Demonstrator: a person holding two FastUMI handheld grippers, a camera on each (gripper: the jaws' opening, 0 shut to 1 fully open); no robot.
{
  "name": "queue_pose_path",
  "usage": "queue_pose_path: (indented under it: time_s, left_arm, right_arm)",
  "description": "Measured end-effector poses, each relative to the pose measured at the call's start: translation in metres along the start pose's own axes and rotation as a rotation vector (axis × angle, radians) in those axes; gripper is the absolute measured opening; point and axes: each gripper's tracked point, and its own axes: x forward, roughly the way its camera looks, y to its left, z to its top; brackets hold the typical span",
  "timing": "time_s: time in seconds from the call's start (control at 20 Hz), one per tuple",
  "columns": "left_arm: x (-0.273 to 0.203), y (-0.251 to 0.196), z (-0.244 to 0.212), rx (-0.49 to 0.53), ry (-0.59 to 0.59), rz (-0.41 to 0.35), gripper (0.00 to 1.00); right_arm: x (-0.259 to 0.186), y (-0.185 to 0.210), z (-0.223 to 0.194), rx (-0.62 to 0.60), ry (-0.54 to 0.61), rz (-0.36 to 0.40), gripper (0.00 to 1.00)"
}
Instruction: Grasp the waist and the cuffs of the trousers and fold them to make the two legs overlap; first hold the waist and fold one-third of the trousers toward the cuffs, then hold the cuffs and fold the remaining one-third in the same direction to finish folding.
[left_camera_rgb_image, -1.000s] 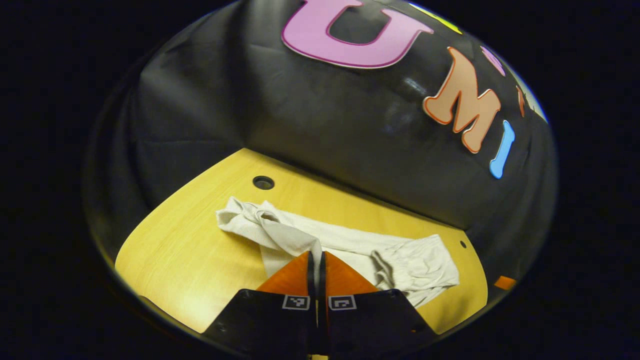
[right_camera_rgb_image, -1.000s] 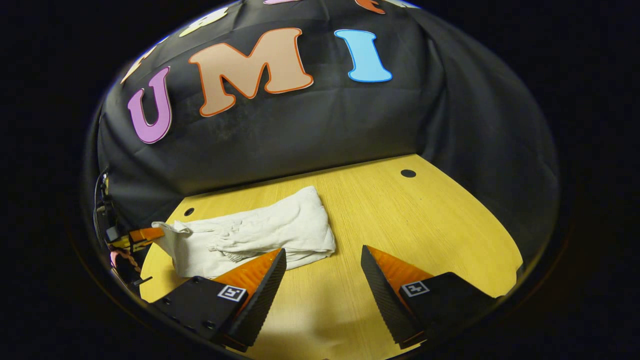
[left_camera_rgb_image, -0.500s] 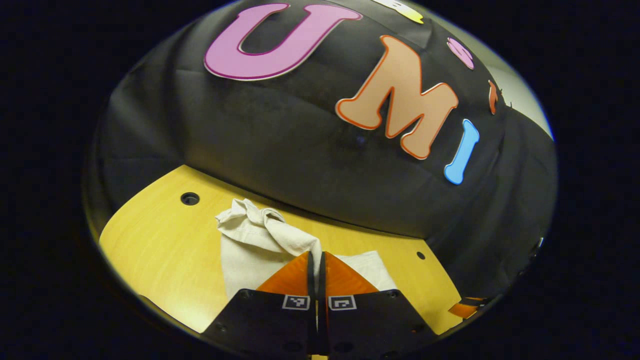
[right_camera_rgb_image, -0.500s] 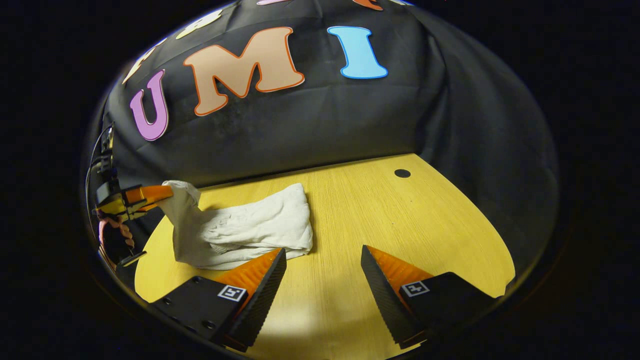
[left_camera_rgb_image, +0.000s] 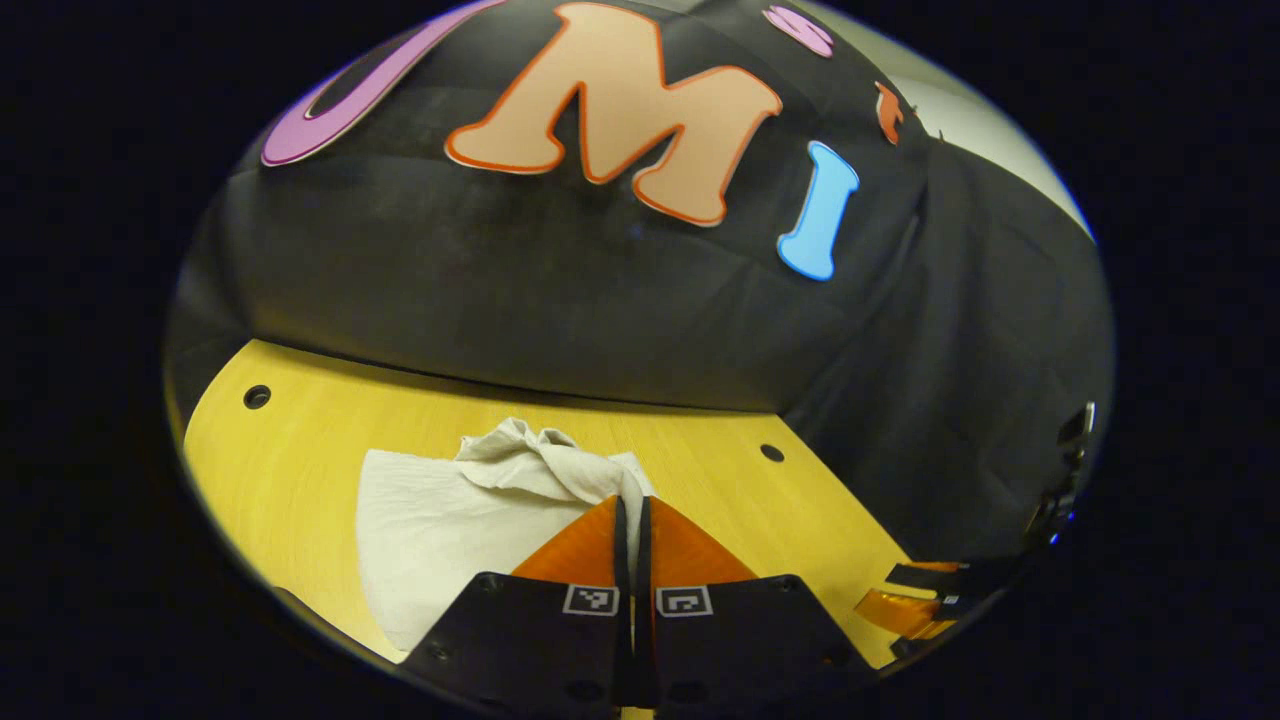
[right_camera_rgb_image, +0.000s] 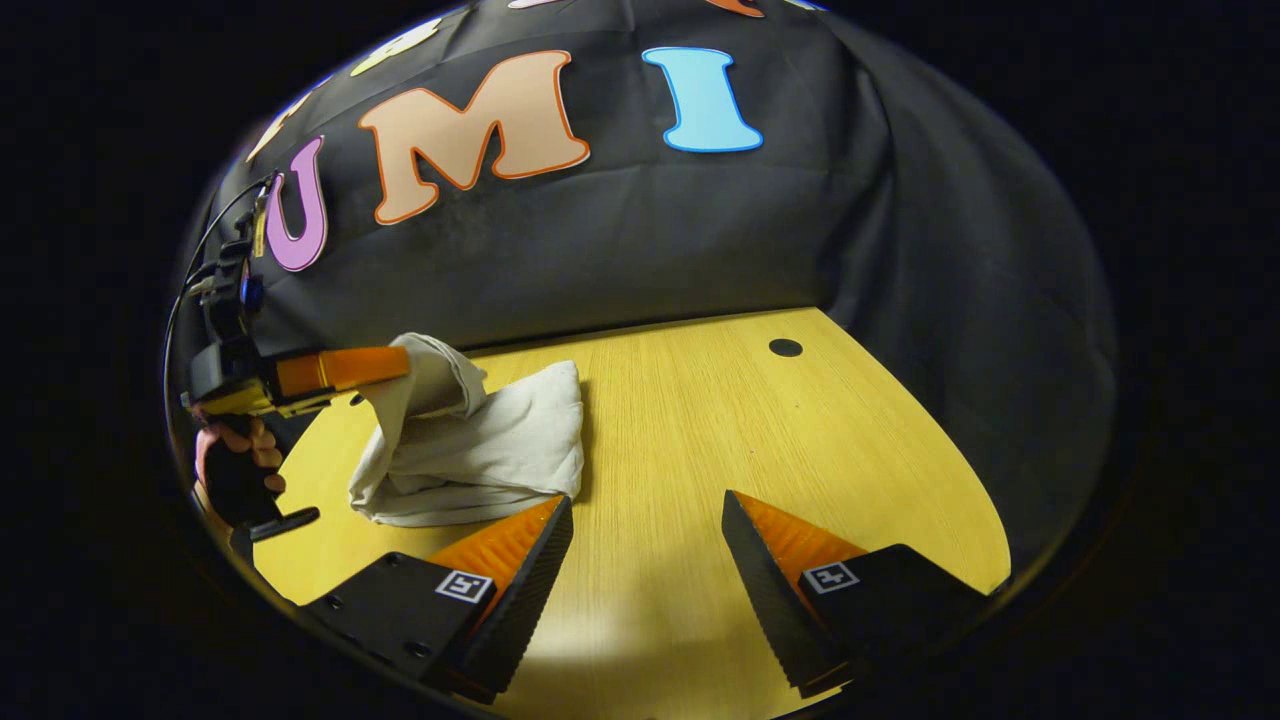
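Two tongs: our left gripper (left_camera_rgb_image: 632, 505) pinches the trousers (right_camera_rgb_image: 480, 455) closed on a lifted end above the table (right_camera_rgb_image: 760, 430); our right gripper (right_camera_rgb_image: 648, 520) gapes, holding nothing. Soft, light cloth — we'd grip bunched edges.

The trousers (right_camera_rgb_image: 480, 450) are soft, matt, creased cloth; the surface (right_camera_rgb_image: 760, 440) is smooth wood with fine straight grain and a faint sheen; the right claw (right_camera_rgb_image: 645, 560) has ridged, matt inner faces on its fingers (right_camera_rgb_image: 760, 560)
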Motion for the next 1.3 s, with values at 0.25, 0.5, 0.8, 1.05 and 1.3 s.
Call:
queue_pose_path:
  time_s: [0.25, 0.5, 0.8, 1.05, 1.3]
  left_arm:
    - [0.007, -0.007, -0.039, 0.17, 0.097, -0.012, 0.06]
    - [0.0, -0.029, -0.052, 0.178, 0.148, -0.096, 0.65]
    - [-0.036, -0.024, -0.03, 0.139, 0.069, -0.019, 0.95]
    - [-0.081, 0.002, -0.02, 0.108, 0.032, 0.065, 0.95]
    - [-0.121, 0.027, -0.007, 0.103, -0.041, 0.155, 0.95]
  right_arm:
    - [-0.001, -0.006, -0.007, -0.001, 0.012, 0.001, 0.97]
    - [-0.005, -0.001, -0.009, -0.02, 0.014, 0.029, 0.97]
    - [-0.015, 0.029, -0.001, -0.026, -0.033, 0.101, 0.97]
    - [-0.036, 0.055, 0.018, -0.052, -0.111, 0.166, 0.92]
    - [-0.066, 0.076, 0.042, -0.037, -0.205, 0.219, 0.97]
